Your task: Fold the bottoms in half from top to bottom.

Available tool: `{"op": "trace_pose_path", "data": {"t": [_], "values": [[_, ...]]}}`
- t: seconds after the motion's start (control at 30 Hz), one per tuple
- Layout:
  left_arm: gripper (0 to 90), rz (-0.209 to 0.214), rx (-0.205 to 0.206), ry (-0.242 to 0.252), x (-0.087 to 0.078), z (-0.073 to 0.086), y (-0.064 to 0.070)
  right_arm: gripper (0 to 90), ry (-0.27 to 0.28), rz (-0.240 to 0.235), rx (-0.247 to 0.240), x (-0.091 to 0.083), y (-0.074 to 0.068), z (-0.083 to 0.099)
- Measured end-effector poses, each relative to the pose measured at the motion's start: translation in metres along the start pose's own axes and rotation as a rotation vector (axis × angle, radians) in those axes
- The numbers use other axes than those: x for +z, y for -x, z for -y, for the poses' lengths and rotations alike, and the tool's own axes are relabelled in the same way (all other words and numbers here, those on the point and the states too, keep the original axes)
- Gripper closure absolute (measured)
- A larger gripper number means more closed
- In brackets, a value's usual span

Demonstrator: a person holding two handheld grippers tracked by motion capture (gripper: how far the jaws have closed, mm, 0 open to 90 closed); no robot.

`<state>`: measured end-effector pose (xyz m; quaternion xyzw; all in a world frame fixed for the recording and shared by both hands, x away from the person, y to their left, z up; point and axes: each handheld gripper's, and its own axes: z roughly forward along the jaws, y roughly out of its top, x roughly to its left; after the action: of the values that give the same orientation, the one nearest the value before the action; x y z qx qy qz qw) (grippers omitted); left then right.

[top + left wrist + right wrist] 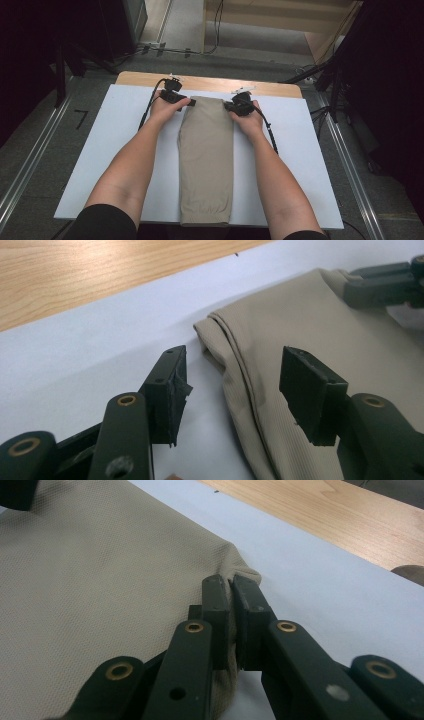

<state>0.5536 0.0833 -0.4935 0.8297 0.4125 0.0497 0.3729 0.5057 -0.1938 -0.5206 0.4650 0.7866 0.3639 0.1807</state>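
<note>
Folded beige garment (206, 160) lies lengthwise down the middle of the white sheet (115, 145), near end at my edge of the table, far end just short of the bare wood strip (210, 82). Fabric is fine-ribbed, stacked in several layers at the far left corner (the layer edges show plainly in the left gripper view).

Right gripper (231, 597) — jaws pinched on the far right corner of the garment, a small nub of cloth caught between them. Left gripper (240, 385) — jaws spread wide, straddling the far left corner but not yet gripping; one pad sits over the sheet, the other over the cloth.

My read: both far corners are to be taken, then the far end lifted or folded toward me.

Risks from here:
- Left jaws could close on the top layer only — the stack would peel apart on lifting.
- The outer left pad rides low over the sheet; closing there might pinch the sheet along with the cloth and drag it.
- Right hold is shallow, at the very tip; a pull could slip it free.
- Uneven lift would skew the fold.
</note>
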Motion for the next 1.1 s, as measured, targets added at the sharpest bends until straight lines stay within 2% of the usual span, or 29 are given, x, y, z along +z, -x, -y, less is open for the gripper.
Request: {"op": "trace_pose_path", "data": {"t": [0.1,0.3,0.47,0.57,0.7,0.73,0.8,0.87,0.93,0.97,1.0,1.03,1.1], "values": [[44.8,-0.041,0.048,-0.035,0.005,-0.001,0.005,83.3,0.003,0.002,-0.004,0.000,0.000,0.000],[42.0,-0.064,0.019,-0.006,0.009,-0.001,0.005,83.3,0.003,0.010,-0.009,0.000,-0.002,0.000],[40.4,-0.111,0.054,-0.001,0.012,-0.003,0.009,83.3,0.004,0.016,-0.019,0.000,-0.002,0.000],[38.9,-0.130,0.034,0.006,0.016,-0.006,0.007,83.3,0.004,0.016,-0.019,0.000,-0.002,0.000],[39.3,-0.109,0.040,0.020,0.019,-0.007,0.007,83.3,0.005,0.001,-0.003,0.000,0.000,0.000],[42.4,-0.098,0.034,0.028,0.020,-0.006,0.007,83.3,0.005,-0.001,-0.001,0.000,0.000,0.000],[47.0,-0.105,0.019,0.035,0.019,-0.006,0.005,83.3,0.006,0.004,-0.005,0.000,-0.001,0.000],[57.2,-0.109,0.005,0.031,0.017,-0.005,0.002,83.3,0.003,0.016,-0.019,0.000,-0.002,0.000],[66.5,-0.066,-0.051,0.042,0.016,-0.004,-0.003,83.9,0.002,0.030,-0.032,0.000,-0.004,0.000],[71.0,-0.059,-0.066,0.046,0.015,-0.003,-0.004,84.4,0.000,0.022,0.000,0.000,-0.003,-0.001],[77.6,-0.025,-0.088,0.046,0.016,-0.001,-0.005,84.7,-0.003,0.012,0.032,-0.001,-0.001,-0.001],[85.0,-0.020,-0.094,0.054,0.015,0.000,-0.004,85.0,-0.008,0.003,0.073,-0.001,0.000,-0.002],[88.4,-0.020,-0.081,0.062,0.014,-0.002,-0.001,85.3,-0.022,0.010,0.077,-0.003,-0.001,-0.004]]}}
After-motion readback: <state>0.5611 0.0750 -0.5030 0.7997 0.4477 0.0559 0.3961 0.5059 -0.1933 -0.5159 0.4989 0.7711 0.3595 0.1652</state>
